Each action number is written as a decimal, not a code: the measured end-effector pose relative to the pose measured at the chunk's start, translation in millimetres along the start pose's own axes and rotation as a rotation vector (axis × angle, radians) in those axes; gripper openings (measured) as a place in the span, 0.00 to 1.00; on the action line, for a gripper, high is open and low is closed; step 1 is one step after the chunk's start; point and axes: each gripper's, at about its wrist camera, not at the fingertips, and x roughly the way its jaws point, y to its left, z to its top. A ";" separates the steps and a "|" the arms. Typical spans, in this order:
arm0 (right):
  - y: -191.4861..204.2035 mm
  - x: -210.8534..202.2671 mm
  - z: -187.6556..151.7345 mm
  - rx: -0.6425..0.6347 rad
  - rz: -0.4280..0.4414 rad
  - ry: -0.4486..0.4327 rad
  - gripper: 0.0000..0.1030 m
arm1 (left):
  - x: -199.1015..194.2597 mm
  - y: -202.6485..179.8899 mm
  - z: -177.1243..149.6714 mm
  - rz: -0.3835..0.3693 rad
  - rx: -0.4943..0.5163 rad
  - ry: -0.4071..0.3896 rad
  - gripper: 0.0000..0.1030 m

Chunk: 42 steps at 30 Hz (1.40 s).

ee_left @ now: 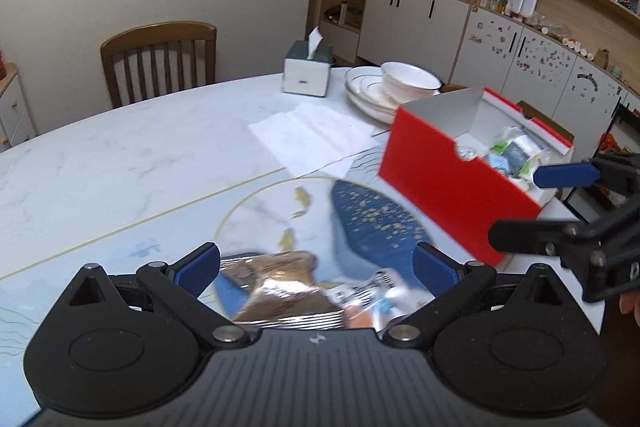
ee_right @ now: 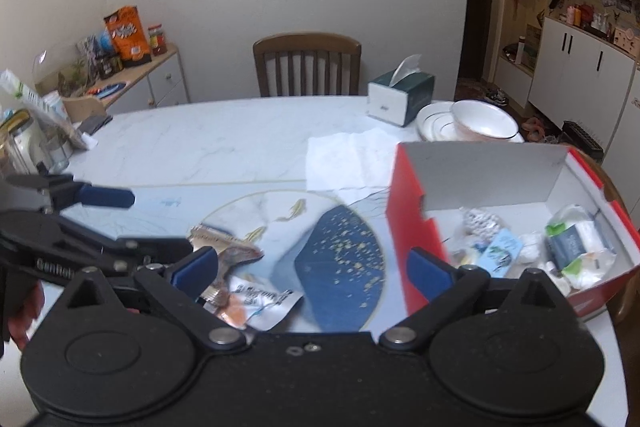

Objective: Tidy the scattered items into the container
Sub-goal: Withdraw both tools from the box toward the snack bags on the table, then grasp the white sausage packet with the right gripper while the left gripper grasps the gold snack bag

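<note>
red box [ee_right: 408, 227] on worktop [ee_right: 200, 147], right side, packets already inside | brown foil packet [ee_left: 276, 287] + white wrapper [ee_right: 260, 301] loose on worktop, just left of box | left gripper [ee_left: 316, 267] spread wide over both | right gripper [ee_right: 312, 267] wide too, holding nothing

A home dining room: marble-look table [ee_right: 208, 143], wooden chair [ee_right: 307, 65] at 12 o'clock, stacked dishes [ee_right: 466, 125], cluttered cabinets [ee_left: 532, 39] at 2 o'clock.
</note>
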 end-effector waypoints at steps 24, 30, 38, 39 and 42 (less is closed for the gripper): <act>25.4 78.6 -30.9 0.056 0.012 0.211 0.86 | 60.3 33.7 0.5 0.040 -0.058 0.139 1.00; 22.7 96.0 -33.8 0.131 0.024 0.253 0.77 | 73.9 26.6 0.2 0.048 -0.050 0.164 1.00; 9.2 108.3 -34.7 0.289 0.020 0.274 0.70 | 82.8 31.1 2.6 0.044 -0.105 0.177 0.99; 10.9 110.0 -35.1 0.287 0.018 0.278 0.69 | 83.8 30.6 2.5 0.046 -0.103 0.179 0.99; 15.9 113.6 -36.8 0.289 0.013 0.282 0.64 | 86.5 29.7 0.9 0.043 -0.104 0.186 0.99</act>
